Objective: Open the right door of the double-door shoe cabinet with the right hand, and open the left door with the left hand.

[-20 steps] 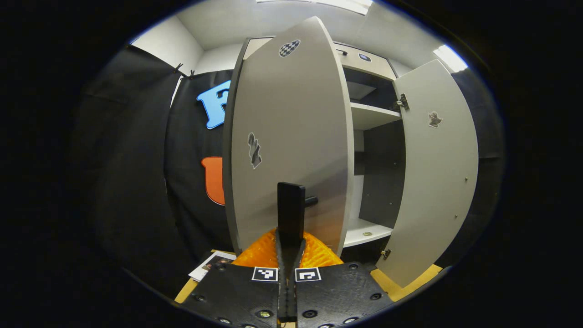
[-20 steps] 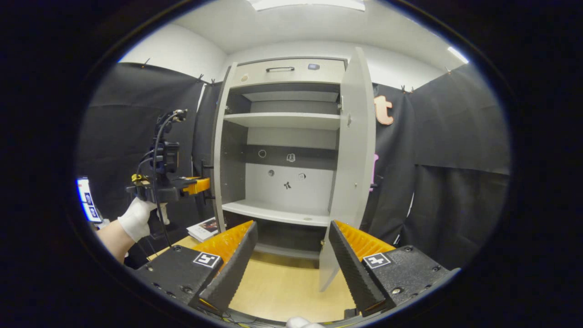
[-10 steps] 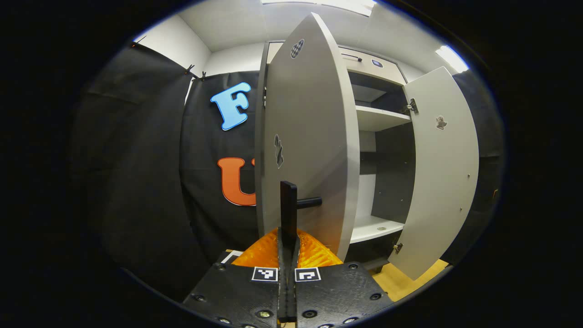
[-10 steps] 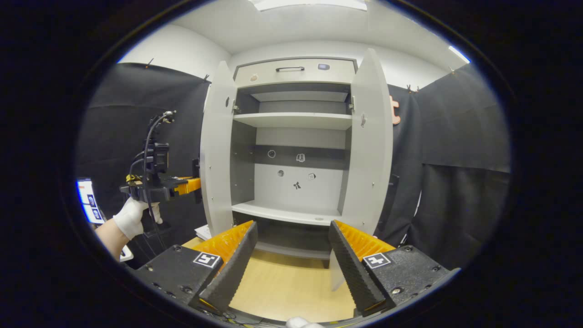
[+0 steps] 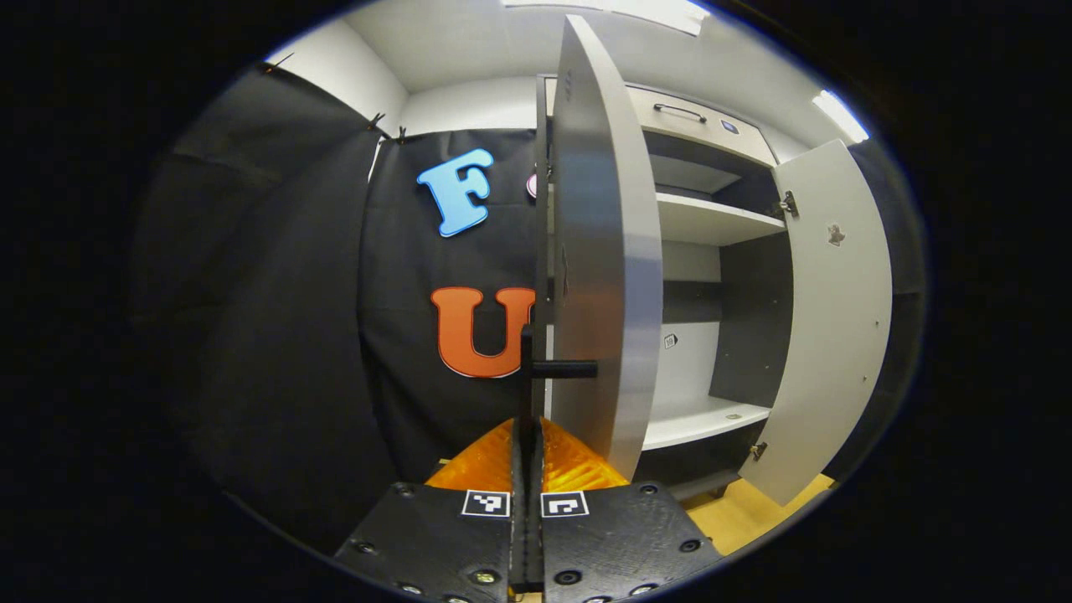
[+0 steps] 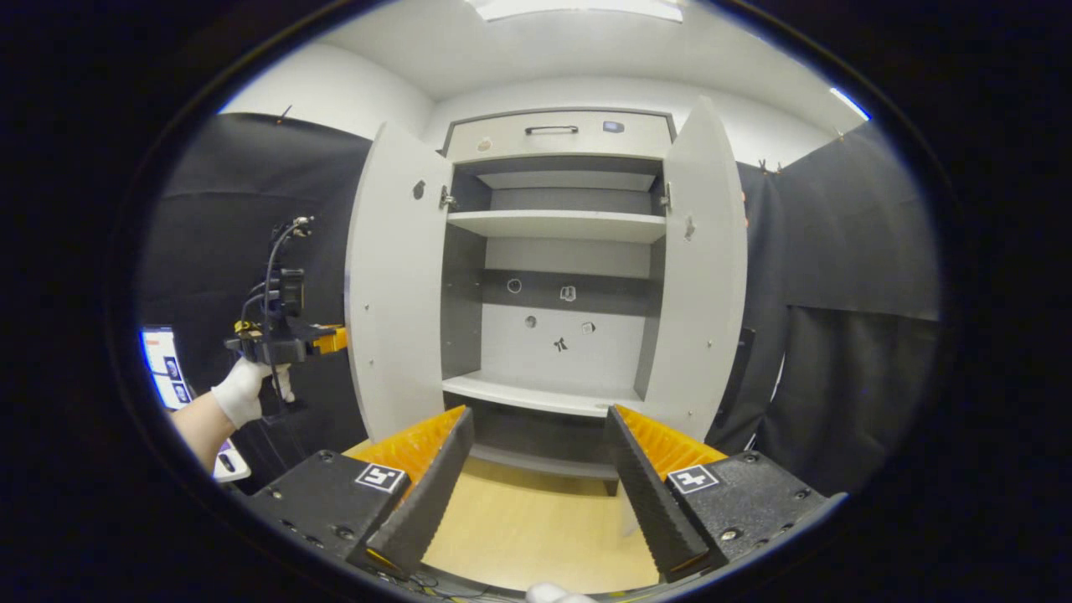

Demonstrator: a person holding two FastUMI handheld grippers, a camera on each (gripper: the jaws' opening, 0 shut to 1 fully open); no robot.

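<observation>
At the shoe cabinet [image 6: 559, 251], both doors stand swung out. The left gripper [image 5: 528, 469] has its jaws clamped on the left door's handle [image 5: 536, 368], the natural hold. These stiff hinged panels probably swing lightly. The right gripper [image 6: 536, 477], jaws apart, hangs back in front. Its view shows the shelves [image 6: 557, 224]; the left gripper view shows the left door [image 5: 599, 251] nearly edge-on.
</observation>
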